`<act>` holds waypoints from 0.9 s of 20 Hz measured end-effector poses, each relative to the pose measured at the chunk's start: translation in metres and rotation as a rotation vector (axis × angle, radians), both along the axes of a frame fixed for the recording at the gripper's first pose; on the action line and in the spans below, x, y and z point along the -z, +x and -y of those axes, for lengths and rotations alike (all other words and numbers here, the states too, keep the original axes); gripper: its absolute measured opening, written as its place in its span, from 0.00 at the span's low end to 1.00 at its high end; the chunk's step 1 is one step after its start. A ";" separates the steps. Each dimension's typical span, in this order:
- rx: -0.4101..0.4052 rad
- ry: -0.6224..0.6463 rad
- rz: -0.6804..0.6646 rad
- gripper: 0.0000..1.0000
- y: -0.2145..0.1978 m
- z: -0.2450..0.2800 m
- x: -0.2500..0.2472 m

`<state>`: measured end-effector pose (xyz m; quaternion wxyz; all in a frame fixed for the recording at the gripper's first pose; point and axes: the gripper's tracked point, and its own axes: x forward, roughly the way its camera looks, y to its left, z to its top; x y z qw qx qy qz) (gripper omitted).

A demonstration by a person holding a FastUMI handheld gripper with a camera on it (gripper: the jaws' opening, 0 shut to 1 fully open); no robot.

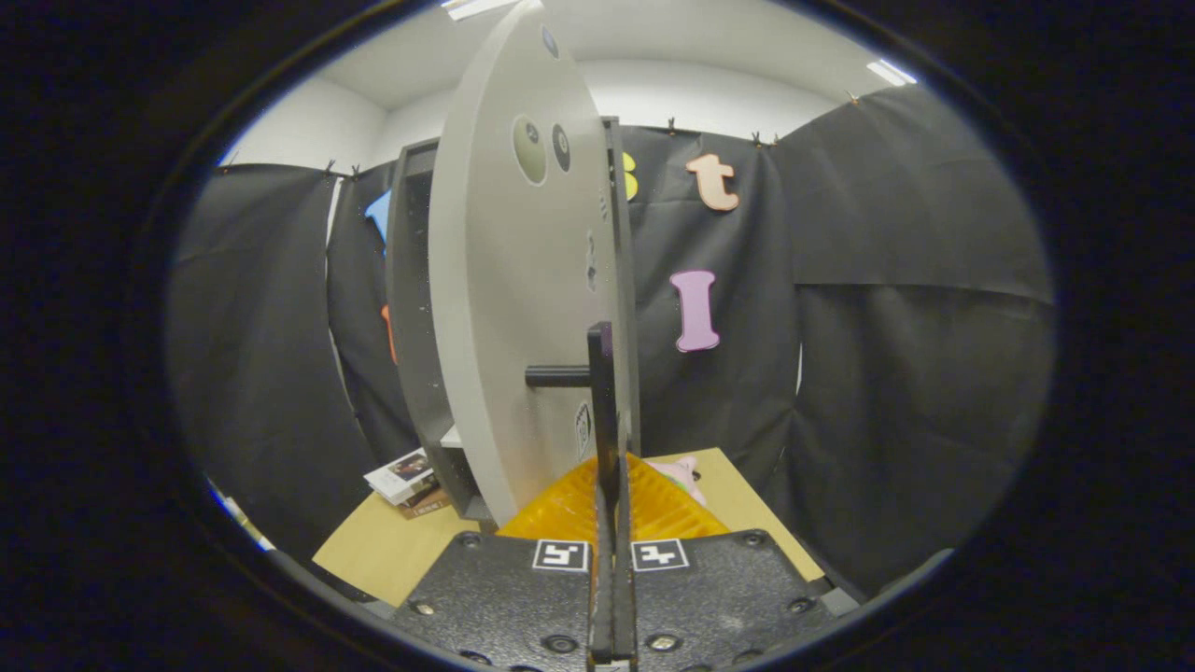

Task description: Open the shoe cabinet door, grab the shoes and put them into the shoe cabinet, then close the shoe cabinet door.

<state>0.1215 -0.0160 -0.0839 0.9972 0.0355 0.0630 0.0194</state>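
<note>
Our gripper [611,495] has its fingers clamped on the door handle [602,411], a grip suited to swinging the half-open cabinet door [523,308], while a pink shoe [681,471] waits on the table [392,551] just beyond.

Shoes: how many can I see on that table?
1: a pink shoe on the table, just beyond the gripper, which is shut on the door handle. Others may hide behind the cabinet door.

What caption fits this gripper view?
Gripper shut on the handle of the open shoe cabinet door.
</note>
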 end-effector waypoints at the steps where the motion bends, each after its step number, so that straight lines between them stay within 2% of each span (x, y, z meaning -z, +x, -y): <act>1: -0.001 -0.006 0.002 0.04 0.000 0.008 0.001; 5: 0.009 -0.032 0.001 0.04 0.008 0.043 0.003; 11: -0.061 -0.033 -0.007 0.04 0.014 0.070 0.004; 18: -0.103 -0.030 -0.006 0.04 0.020 0.083 0.004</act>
